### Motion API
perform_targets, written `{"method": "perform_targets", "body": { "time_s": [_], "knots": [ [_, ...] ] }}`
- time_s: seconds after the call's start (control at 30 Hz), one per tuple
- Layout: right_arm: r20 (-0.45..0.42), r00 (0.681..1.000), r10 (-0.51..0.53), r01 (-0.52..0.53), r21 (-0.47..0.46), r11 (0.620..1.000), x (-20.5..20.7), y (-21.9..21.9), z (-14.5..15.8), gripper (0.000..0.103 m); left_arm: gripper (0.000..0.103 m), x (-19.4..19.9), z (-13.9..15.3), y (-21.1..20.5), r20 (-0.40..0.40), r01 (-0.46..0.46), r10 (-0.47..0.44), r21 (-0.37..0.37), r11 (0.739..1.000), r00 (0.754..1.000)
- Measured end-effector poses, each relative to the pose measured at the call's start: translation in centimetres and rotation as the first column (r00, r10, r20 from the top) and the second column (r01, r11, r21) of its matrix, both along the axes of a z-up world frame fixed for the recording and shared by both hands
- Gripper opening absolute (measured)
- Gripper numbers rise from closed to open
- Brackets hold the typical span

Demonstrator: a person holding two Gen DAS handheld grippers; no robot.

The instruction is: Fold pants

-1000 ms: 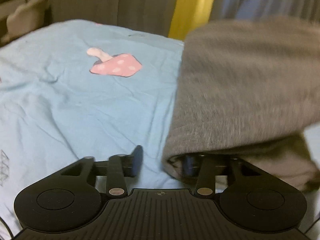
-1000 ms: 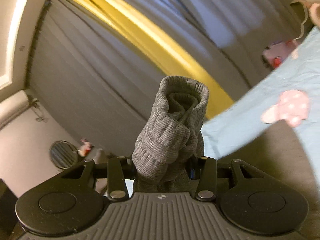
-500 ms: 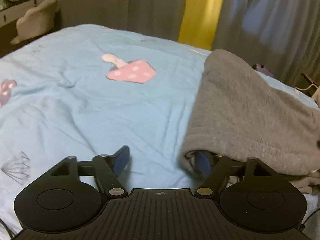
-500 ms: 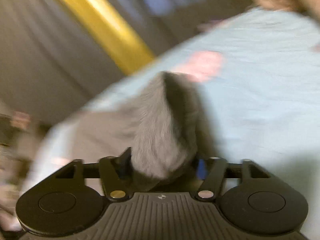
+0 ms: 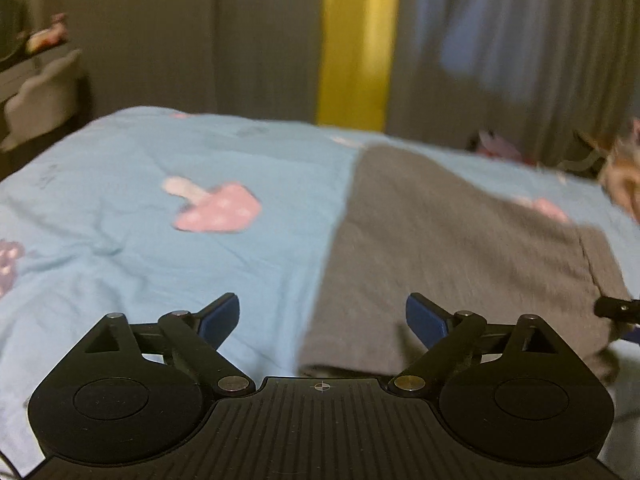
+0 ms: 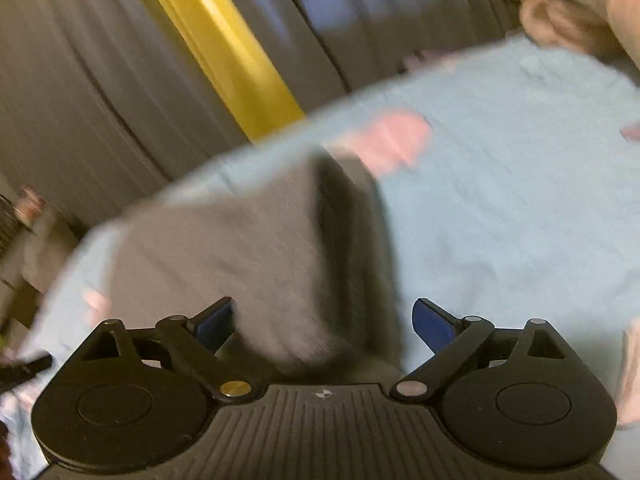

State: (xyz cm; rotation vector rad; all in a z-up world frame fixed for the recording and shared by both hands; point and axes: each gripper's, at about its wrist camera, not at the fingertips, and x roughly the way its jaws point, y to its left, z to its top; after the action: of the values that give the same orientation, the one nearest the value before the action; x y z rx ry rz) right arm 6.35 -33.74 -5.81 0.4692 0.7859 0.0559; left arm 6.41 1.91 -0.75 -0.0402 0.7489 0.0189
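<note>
The grey knit pants [image 5: 448,248] lie folded flat on the light blue bedsheet [image 5: 120,248]. My left gripper [image 5: 322,316] is open and empty, just above the near left corner of the pants. In the right wrist view the pants [image 6: 240,264] lie in front of my right gripper [image 6: 324,320], which is open and holds nothing. The right wrist view is blurred. A dark tip of the other gripper [image 5: 618,310] shows at the right edge of the left wrist view.
The sheet has pink mushroom prints [image 5: 216,210]. Grey curtains with a yellow strip [image 5: 358,40] hang behind the bed. A shelf with small objects [image 5: 36,64] stands at the far left. Pale bedding or a pillow [image 6: 576,4] lies at the top right.
Both grippers have opened and let go of the pants. The pants have dropped flat onto the bed. Both grippers have pulled back a little from the fabric.
</note>
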Motion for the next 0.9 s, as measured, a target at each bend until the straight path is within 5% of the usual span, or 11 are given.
{"method": "perform_targets", "body": {
  "time_s": [0.13,0.3,0.9],
  "knots": [
    [-0.020,1.000,-0.006,0.009,0.119,0.993,-0.7,-2.1,-1.6,0.099,0.094,1.2,-3.1,-1.5,-0.105,0.005,0.005,0.096,0.995,0.994],
    [0.029,0.999,0.027,-0.030,0.083,0.996,-1.5,-1.9,-1.7,0.099,0.096,1.3,-3.8,-0.7,-0.122,-0.035,0.043,0.064,0.997,0.992],
    [-0.034,0.999,-0.010,0.013,0.110,0.994,-1.5,-1.7,-1.0,0.099,0.097,0.7,-4.4,1.3,-0.153,-0.080,0.087,0.054,0.995,0.984]
  ]
}}
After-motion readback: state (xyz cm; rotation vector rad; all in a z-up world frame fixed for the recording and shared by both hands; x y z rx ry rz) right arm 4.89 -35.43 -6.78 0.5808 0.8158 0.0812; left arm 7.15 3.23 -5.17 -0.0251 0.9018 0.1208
